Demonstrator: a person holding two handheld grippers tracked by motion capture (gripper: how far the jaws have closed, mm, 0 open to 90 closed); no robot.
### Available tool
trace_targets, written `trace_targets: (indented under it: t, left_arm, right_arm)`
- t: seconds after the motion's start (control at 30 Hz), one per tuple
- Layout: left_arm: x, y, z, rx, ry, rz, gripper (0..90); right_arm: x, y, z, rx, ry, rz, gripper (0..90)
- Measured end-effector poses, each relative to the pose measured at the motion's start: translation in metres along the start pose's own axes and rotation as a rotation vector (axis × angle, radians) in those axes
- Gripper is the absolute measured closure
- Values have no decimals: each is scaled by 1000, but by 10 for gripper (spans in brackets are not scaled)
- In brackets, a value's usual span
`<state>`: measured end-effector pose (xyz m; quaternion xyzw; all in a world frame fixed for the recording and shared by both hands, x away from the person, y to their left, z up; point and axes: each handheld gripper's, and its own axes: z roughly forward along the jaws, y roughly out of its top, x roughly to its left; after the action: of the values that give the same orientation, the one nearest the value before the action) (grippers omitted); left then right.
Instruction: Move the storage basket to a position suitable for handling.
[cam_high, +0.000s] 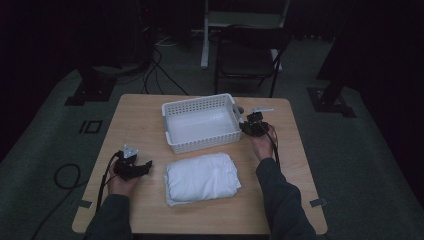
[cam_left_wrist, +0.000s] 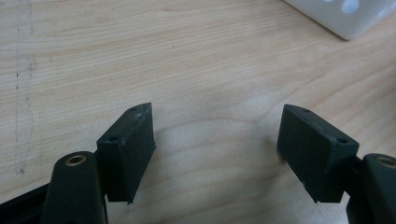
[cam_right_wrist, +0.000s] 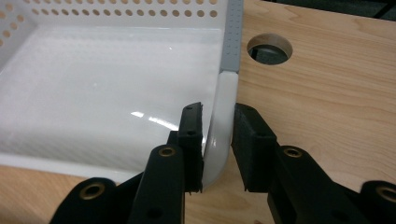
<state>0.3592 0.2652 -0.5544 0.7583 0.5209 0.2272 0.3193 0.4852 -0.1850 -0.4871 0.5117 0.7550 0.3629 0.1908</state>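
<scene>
White cloth, folded into a thick pad (cam_high: 201, 178), lies nearest the person, just in front of the basket (cam_high: 202, 142) on the wooden table (cam_high: 135, 112). To the left of that basket's near corner the left gripper (cam_high: 146, 166) rests on the tabletop, jaws apart with bare wood between them, pinching nothing (the left gripper view shows a clear gap between the pads).

On to the basket itself: white, perforated, empty, sitting past the cloth toward the middle of the table. Its long axis runs across the table, left to right, slightly skewed so the right end sits farther from the person, and its open top faces up.

At the basket's right end the right gripper (cam_right_wrist: 218, 140) has its 2 jaws straddling the rim's rounded corner, 1 inside, 1 outside. The inner pad touches the wall; the outer one looks to stand a hair off, so I judge the hold loose at best.

The risk: with that slack, a pull could let the smooth rim slide out, or drag 1 end so the basket pivots into the cloth. Just beyond the basket's right end is a round hole in the table (cam_right_wrist: 270, 48).
</scene>
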Motion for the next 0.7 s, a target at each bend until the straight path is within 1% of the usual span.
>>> trace_targets:
  t: [0.03, 0.07, 0.1, 0.27, 0.37, 0.43, 0.47, 0.5, 0.53, 0.6, 0.7]
  left_arm:
    - [-1, 2, 0, 3, 19, 7, 359]
    - [-4, 5, 1, 3, 38, 20, 367]
    - [-6, 8, 0, -1, 42, 34, 368]
    - [-17, 27, -8, -69, -1, 67, 368]
    - [-25, 38, -10, -98, -33, 75, 359]
    - [-30, 44, -11, -108, -58, 85, 355]
    - [-30, 44, -11, -108, -58, 85, 355]
    - [-37, 49, -10, -116, -82, 96, 355]
    - [-39, 51, -10, -118, -87, 102, 346]
    - [-44, 57, -8, -119, -108, 112, 346]
    - [-51, 62, -5, -115, -121, 123, 350]
  right_arm:
    - [0, -1, -1, -3, 2, 1, 726]
    - [-1, -2, -2, -4, 6, 5, 724]
    - [-1, -3, -2, -7, 9, 4, 724]
    - [-1, -4, -3, -6, 4, 4, 722]
    - [0, -5, -4, -5, 3, 5, 718]
    - [0, -6, -5, -5, 7, 7, 715]
    - [0, -6, -5, -5, 7, 7, 715]
    - [0, -6, -5, -5, 9, 9, 714]
    - [-1, -8, -7, -2, 14, 17, 713]
    - [-1, -9, -8, -4, 13, 18, 713]
    - [0, -12, -11, -7, 14, 21, 709]
